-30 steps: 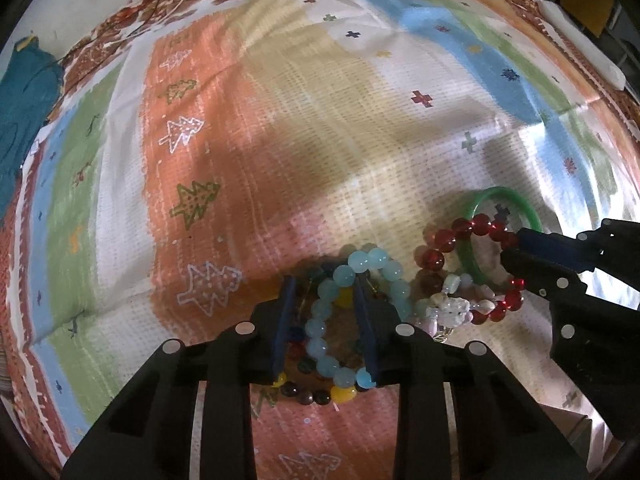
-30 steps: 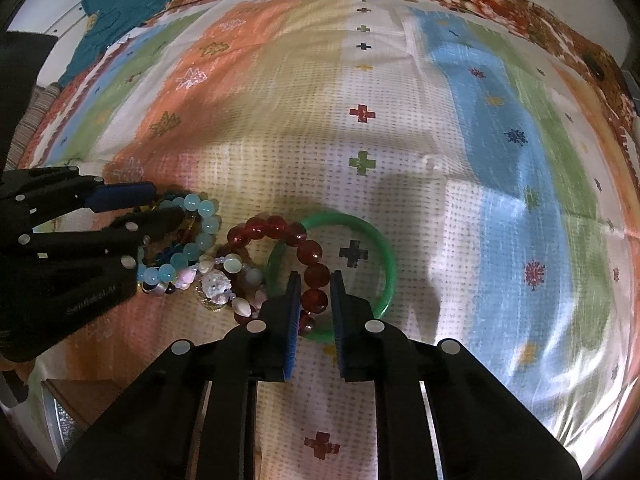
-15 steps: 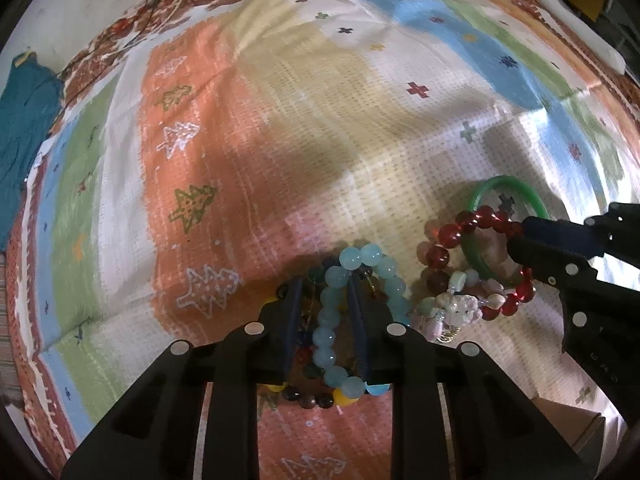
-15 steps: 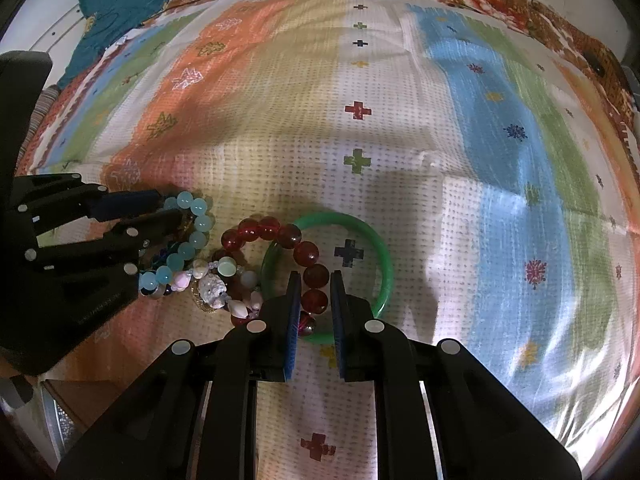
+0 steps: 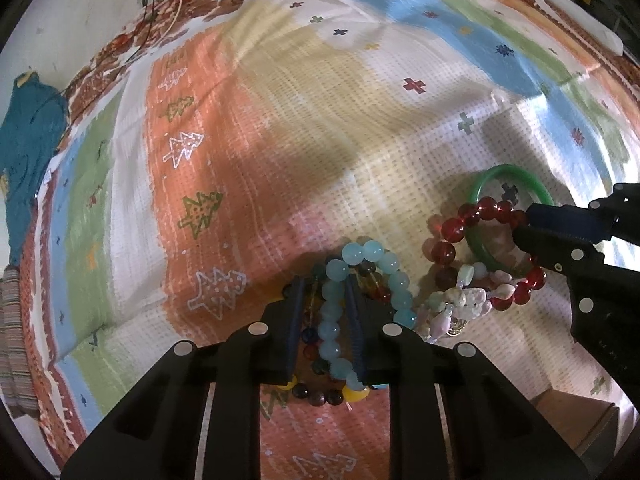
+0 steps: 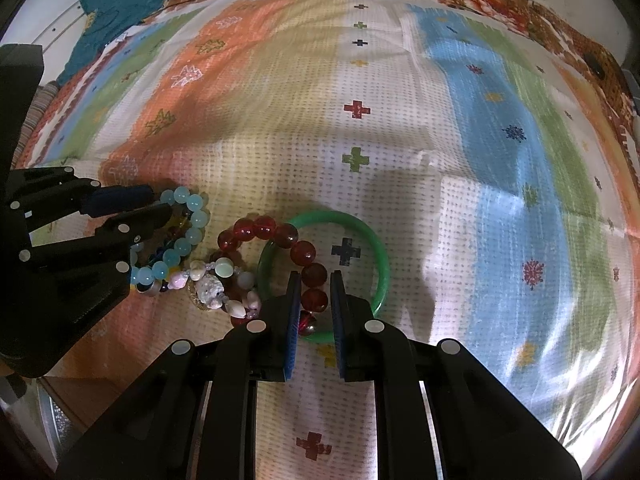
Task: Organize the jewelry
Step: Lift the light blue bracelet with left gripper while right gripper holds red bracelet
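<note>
My left gripper (image 5: 323,280) is shut on a pale blue bead bracelet (image 5: 384,264), which lies over a multicoloured bead bracelet (image 5: 320,394) on the patterned cloth. My right gripper (image 6: 314,276) is shut on a dark red bead bracelet (image 6: 304,252) that crosses a green bangle (image 6: 380,256). Between them lies a shell and pearl bracelet (image 6: 208,286). The right gripper shows at the right of the left wrist view (image 5: 524,224); the left gripper shows at the left of the right wrist view (image 6: 160,204).
A colourful striped cloth (image 6: 400,140) covers the surface. A teal garment (image 5: 28,148) lies at the far left edge. A brown box corner (image 5: 576,420) sits at the near right, and shows again in the right wrist view (image 6: 80,396).
My left gripper has narrowed onto the blue bead strand and the bracelet has shifted slightly. My right gripper stays shut on the red beads; the view has pulled back a little.
</note>
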The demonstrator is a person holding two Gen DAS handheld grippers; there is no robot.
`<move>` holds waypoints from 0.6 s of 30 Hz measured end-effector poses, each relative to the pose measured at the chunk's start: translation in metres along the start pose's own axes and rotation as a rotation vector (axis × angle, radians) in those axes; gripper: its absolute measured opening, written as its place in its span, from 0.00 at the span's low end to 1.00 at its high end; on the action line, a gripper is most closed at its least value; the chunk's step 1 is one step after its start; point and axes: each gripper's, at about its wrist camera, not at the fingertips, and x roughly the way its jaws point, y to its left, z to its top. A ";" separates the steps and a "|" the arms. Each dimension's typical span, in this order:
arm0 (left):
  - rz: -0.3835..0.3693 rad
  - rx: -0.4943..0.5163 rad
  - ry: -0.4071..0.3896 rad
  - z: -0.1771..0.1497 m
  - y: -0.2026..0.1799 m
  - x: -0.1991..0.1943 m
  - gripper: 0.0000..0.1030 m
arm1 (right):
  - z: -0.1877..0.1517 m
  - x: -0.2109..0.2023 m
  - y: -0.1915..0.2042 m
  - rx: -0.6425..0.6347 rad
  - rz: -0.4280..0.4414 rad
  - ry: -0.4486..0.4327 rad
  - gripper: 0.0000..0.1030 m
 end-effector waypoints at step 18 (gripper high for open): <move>-0.012 -0.048 -0.008 0.000 0.011 -0.008 0.10 | -0.002 -0.005 0.000 0.002 0.003 -0.003 0.14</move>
